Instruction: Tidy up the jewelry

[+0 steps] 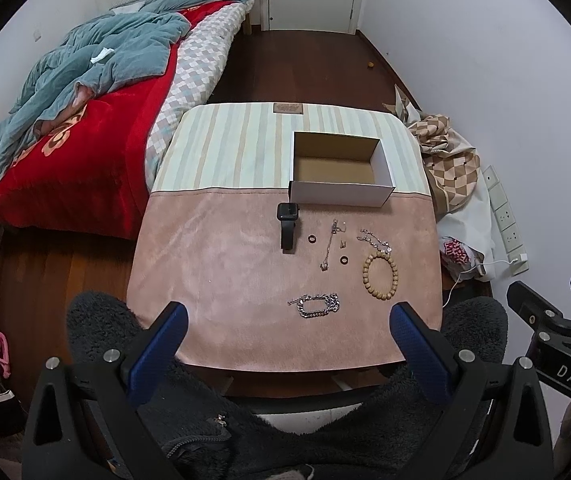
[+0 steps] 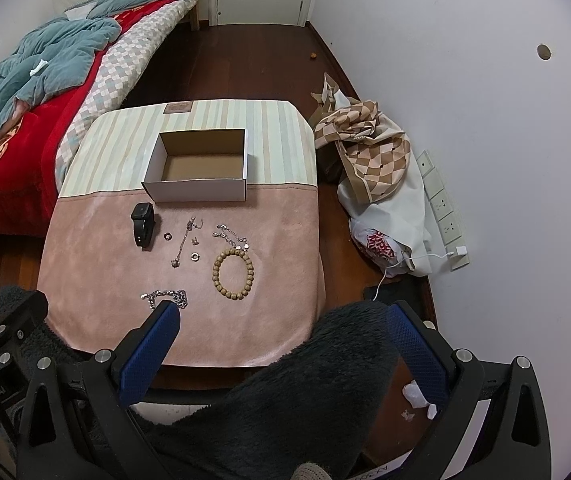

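Note:
An open white cardboard box stands empty on the cloth-covered table. In front of it lie a black watch, two small rings, a thin chain, a crystal bracelet, a wooden bead bracelet and a silver link chain. My left gripper is open and empty above the table's near edge. My right gripper is open and empty too, near the front right corner.
A bed with red and teal bedding stands at the left. Bags and checkered cloth lie on the floor at the right by a power strip. My dark fleece sleeves fill the foreground.

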The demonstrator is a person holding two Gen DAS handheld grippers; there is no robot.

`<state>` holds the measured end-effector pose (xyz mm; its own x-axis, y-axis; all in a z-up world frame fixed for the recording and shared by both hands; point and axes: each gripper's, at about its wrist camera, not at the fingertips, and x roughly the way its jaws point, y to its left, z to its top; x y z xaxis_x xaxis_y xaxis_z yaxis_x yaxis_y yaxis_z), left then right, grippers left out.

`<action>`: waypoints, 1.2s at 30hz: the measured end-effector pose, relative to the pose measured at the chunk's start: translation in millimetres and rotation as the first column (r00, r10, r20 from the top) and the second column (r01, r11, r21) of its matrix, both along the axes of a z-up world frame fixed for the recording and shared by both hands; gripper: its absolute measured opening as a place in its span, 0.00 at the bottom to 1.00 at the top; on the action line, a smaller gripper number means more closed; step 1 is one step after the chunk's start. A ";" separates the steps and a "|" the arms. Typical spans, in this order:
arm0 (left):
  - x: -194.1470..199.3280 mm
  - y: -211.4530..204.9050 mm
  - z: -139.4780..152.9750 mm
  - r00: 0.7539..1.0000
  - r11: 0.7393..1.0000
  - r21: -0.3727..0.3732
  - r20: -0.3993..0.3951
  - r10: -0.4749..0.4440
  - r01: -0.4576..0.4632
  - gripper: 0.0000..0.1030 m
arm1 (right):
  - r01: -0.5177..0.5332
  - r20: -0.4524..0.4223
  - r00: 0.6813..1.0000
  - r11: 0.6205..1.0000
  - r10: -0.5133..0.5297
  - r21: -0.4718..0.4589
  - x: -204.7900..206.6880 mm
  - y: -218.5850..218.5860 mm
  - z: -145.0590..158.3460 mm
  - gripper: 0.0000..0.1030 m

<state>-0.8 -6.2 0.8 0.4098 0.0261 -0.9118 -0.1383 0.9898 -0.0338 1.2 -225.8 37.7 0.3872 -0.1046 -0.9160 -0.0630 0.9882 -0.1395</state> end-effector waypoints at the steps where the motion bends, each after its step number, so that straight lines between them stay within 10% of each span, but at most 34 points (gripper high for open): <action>1: -0.3 0.1 0.2 1.000 1.000 -0.001 0.001 0.001 -0.001 1.00 | -0.001 0.000 1.000 1.000 0.001 -0.001 -0.8 0.6 -0.5 1.00; 36: -6.7 0.1 9.6 1.000 1.000 0.010 0.024 -0.007 0.007 1.00 | -0.009 0.026 1.000 1.000 0.009 -0.003 -11.6 1.0 7.8 1.00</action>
<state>-7.5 -6.1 10.4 0.4320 0.0327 -0.9013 -0.1309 0.9910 -0.0268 -10.4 -224.8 45.5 0.4122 -0.1038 -0.9052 -0.0686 0.9871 -0.1444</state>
